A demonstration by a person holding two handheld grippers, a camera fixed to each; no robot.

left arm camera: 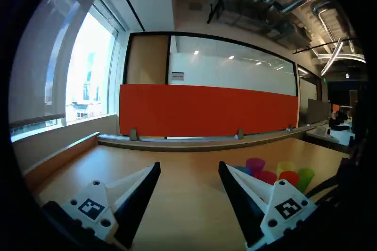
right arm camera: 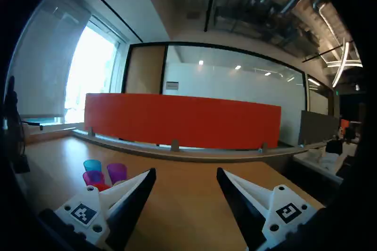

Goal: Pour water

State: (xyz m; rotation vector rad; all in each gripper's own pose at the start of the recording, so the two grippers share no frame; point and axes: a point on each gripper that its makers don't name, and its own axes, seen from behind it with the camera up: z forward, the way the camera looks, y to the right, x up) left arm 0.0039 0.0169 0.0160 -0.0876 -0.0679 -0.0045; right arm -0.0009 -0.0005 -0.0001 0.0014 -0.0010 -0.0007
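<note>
The left hand-held gripper [left arm camera: 189,166] was spread wide, gripping nothing, over a light wooden bench [left arm camera: 118,157]. The coloured translucent plastic cups [left arm camera: 278,172] stood clustered on the bench to its right, partly hidden behind its right finger. The right hand-held gripper [right arm camera: 186,172] was also spread and empty, with the same cups [right arm camera: 101,174] low left, cut off by its left finger. What the cups held was hard to make out. An orange divider panel [left arm camera: 207,109] stood behind.
</note>
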